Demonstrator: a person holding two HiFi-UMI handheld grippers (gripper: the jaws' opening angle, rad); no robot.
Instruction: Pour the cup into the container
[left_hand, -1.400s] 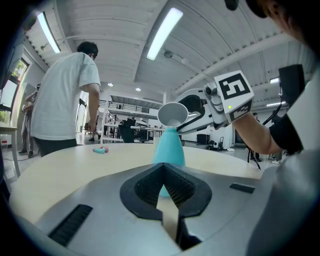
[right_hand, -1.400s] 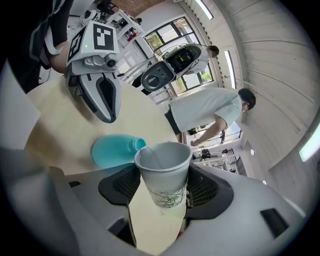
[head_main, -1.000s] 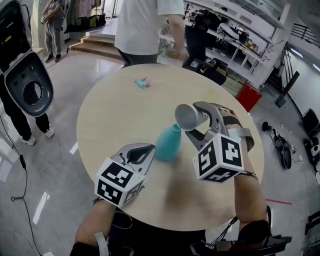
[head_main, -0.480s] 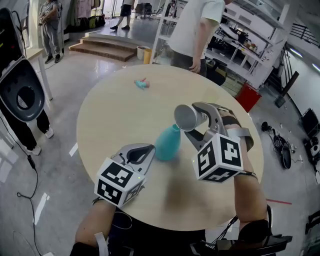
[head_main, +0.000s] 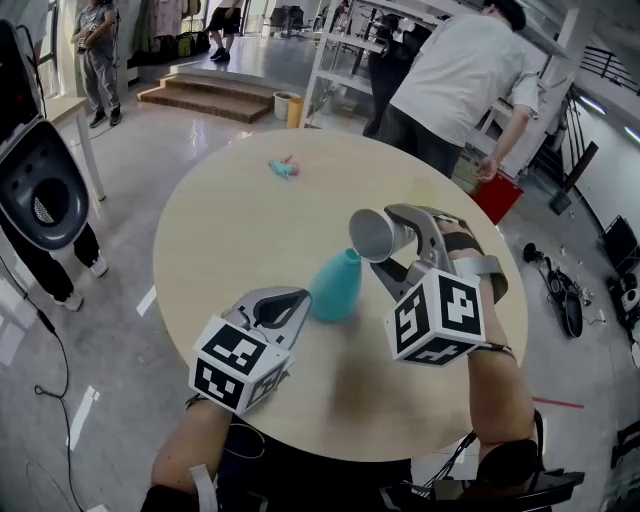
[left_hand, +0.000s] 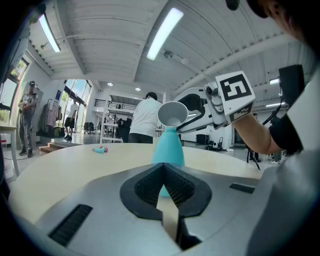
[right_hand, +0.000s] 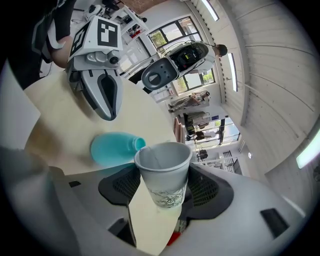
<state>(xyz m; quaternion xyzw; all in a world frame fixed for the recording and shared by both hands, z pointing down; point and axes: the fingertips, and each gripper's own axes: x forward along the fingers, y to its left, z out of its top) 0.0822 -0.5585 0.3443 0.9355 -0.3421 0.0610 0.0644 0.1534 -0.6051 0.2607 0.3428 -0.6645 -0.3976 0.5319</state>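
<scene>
A teal bottle-shaped container (head_main: 335, 287) stands upright near the middle of the round wooden table (head_main: 230, 230). My right gripper (head_main: 386, 243) is shut on a white paper cup (head_main: 372, 234), which is tipped on its side with its mouth just above the container's neck. In the right gripper view the cup (right_hand: 162, 175) sits between the pads, the teal container (right_hand: 112, 148) beyond its rim. My left gripper (head_main: 297, 299) rests low, just left of the container, shut and holding nothing. From the left gripper view the container (left_hand: 167, 147) rises straight ahead with the cup (left_hand: 172, 113) over it.
A small teal and pink object (head_main: 284, 167) lies at the table's far side. A person in a white shirt (head_main: 455, 85) bends toward shelves behind the table, near a red box (head_main: 497, 193). A dark grey machine (head_main: 45, 180) stands at the left.
Both grippers, the cup and the container have held still. The person in the white shirt has walked from behind the table's far edge to the right, toward the shelves.
</scene>
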